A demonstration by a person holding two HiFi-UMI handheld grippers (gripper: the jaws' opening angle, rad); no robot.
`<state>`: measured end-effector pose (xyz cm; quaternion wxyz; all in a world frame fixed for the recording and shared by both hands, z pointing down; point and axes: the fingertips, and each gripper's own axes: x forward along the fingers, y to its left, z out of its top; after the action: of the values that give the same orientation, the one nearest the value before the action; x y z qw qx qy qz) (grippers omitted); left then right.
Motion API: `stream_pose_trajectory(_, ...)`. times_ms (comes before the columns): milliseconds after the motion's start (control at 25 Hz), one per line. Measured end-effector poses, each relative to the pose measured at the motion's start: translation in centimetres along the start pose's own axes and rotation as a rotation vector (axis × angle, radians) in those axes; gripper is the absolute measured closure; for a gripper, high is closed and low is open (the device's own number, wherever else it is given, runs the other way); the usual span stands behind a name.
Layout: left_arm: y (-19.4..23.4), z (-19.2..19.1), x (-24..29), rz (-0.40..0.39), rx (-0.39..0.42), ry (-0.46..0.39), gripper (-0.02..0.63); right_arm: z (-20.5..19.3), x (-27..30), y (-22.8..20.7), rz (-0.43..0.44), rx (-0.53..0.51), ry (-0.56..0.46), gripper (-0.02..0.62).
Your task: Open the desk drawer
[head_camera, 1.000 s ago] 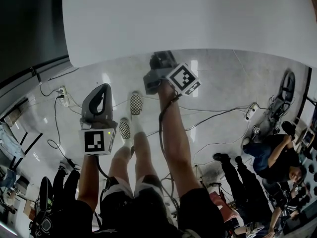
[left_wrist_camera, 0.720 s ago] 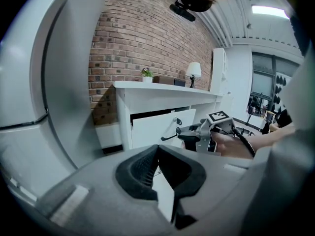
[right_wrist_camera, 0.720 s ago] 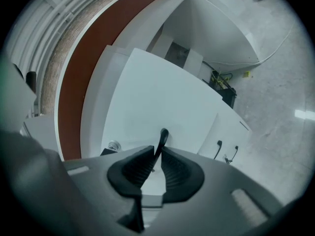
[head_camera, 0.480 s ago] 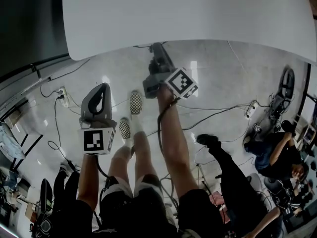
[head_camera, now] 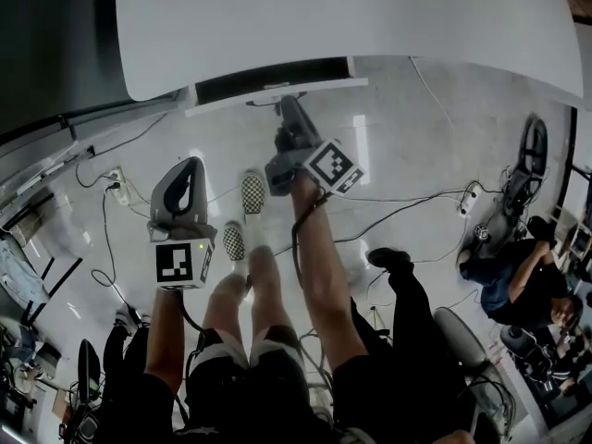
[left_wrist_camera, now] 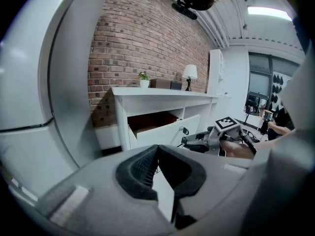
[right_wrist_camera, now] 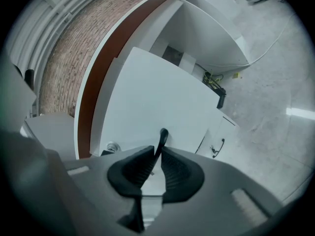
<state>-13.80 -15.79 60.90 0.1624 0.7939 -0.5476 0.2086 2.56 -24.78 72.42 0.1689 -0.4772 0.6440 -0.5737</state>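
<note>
**A:** Where is the drawer sitting?

**B:** The drawer point(left_wrist_camera: 163, 132) is standing partly pulled out from under the white surface point(left_wrist_camera: 162, 93); its brown inside is showing above the white front.

**A:** What is gripping it?

**B:** The right hand-held gripper point(right_wrist_camera: 157, 151) is clenching the dark handle point(right_wrist_camera: 163, 134) on the drawer front; its pads are pressing the handle from both sides; the person's right arm point(head_camera: 324, 248) is stretching out behind it.

**A:** And the other one?

**B:** The left hand-held gripper point(left_wrist_camera: 157, 151) is hanging well apart from the drawer, off to its left; its jaws are meeting at the tips and grasping nothing; it is looking across at the drawer from the side.

**A:** What is lying around all that?

**B:** A lamp point(left_wrist_camera: 189, 73) and a small plant point(left_wrist_camera: 143, 76) are sitting on the surface against a brick wall point(left_wrist_camera: 138, 38); the person's checkered shoes point(head_camera: 253, 192) are standing on the glossy floor point(head_camera: 416, 146) between the two grippers; cables point(head_camera: 407, 211) are trailing across that floor; another person point(head_camera: 518, 289) is sitting low at the right edge.
</note>
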Motion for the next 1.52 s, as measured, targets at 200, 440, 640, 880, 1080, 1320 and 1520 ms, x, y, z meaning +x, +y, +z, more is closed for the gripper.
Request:
stream_pose_trajectory(200, -0.4, -0.3, -1.1, -0.009, 0.005, -0.008, 0.595, -1.0, -1.8, -0.2, -0.011, 0.006, 0.002, 0.546)
stream_pose_trajectory(440, -0.9, -0.7, -1.6, -0.019, 0.013, -0.005, 0.595, -1.8, -3.7, -0.9, -0.025, 0.021, 0.001, 0.548)
stream_pose_trajectory(640, -1.0, -0.9, -2.2, -0.024, 0.019, -0.005, 0.595, -2.7, -5.1, -1.3, -0.033, 0.034, -0.002, 0.548)
stream_pose_trajectory(880, -1.5, -0.8, -2.8, -0.029, 0.025, -0.007, 0.595, -3.5, -6.7, -1.6, -0.041, 0.048, -0.003, 0.549)
stream_pose_trajectory(1080, -1.8, -0.6, -3.1, -0.032, 0.032, -0.012, 0.595, -4.0, -7.8, -1.8, -0.049, 0.055, -0.003, 0.549)
stream_pose_trajectory(1320, -2.5, -0.6, -3.7, -0.039, 0.038, -0.017, 0.595, -4.4, -9.1, -2.0, -0.056, 0.064, -0.006, 0.551)
stream_pose_trajectory(1520, -3.1, -0.9, -4.4, -0.045, 0.043, -0.019, 0.595, -5.0, -10.3, -2.4, -0.063, 0.069, -0.010, 0.551)
